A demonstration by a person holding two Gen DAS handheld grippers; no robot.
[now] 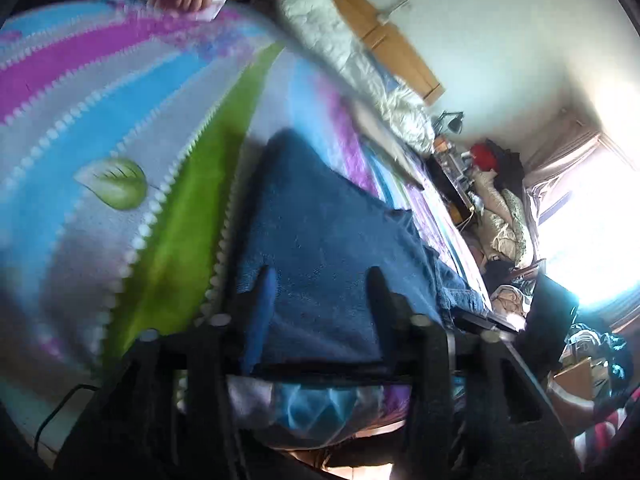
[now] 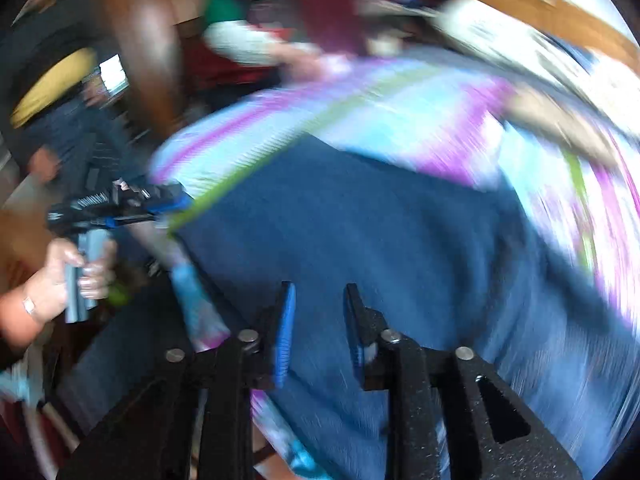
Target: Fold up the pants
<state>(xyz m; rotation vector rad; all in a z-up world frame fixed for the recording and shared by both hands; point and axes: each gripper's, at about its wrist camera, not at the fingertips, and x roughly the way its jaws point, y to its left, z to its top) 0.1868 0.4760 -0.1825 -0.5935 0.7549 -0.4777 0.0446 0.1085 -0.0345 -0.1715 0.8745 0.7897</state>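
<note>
1. Cluttered bedroom; a bright window (image 1: 592, 216) blows out the right of the left wrist view, with heaped fabric and boxes below it.
2. Bedspread (image 1: 80, 216): soft printed cloth in curved blue, magenta, grey and green bands with white scalloped edging and a leaf motif, filling the left and centre of that view.
3. Pants (image 1: 320, 232): blue denim, coarse weave, lying flat on the bedspread at lower centre; seams show at their right edge.
4. Left gripper (image 1: 320, 280): matte black fingers spread wide apart over the denim, clamping nothing.
5. Right gripper (image 2: 320, 300): blue ribbed pads, fingers parted over denim, nothing between them; view heavily motion-blurred.
6. Hand (image 2: 60, 276), lower left of the right wrist view, wraps a grey handle.
</note>
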